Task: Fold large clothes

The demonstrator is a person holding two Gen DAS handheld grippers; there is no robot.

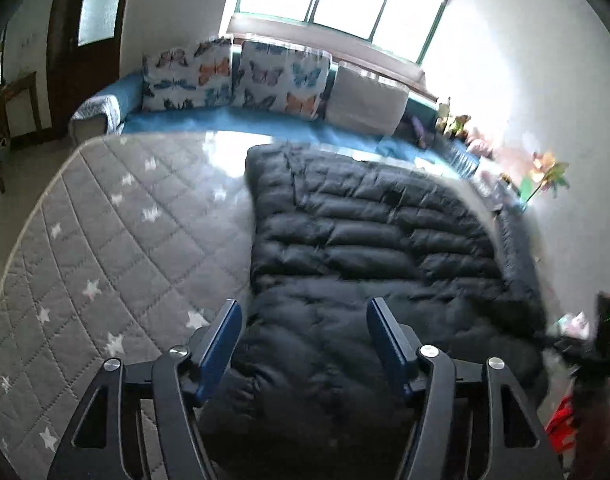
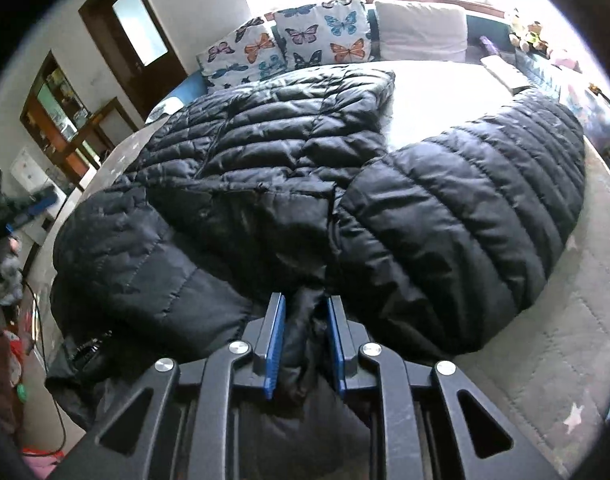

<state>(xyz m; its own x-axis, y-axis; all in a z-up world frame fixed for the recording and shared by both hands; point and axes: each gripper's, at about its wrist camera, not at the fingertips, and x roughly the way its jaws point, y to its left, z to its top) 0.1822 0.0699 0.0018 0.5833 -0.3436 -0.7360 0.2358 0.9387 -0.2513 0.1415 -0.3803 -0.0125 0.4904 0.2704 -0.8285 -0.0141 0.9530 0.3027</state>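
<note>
Black jacket (image 2: 265,168) lies spread on grey starred mattress (image 1: 105,220), one sleeve (image 2: 465,220) out to the side. Right gripper (image 2: 305,336): fingers pinching a fold of jacket at its near edge. Left gripper (image 1: 303,340): fingers spread, empty, above jacket.

The right gripper (image 2: 305,316) pinches a fold of the black puffer jacket (image 2: 265,168), which lies spread over the grey star-quilted mattress (image 2: 565,340), one sleeve (image 2: 465,216) stretched out right of the gripper, butterfly cushions (image 2: 297,40) beyond the jacket.
</note>
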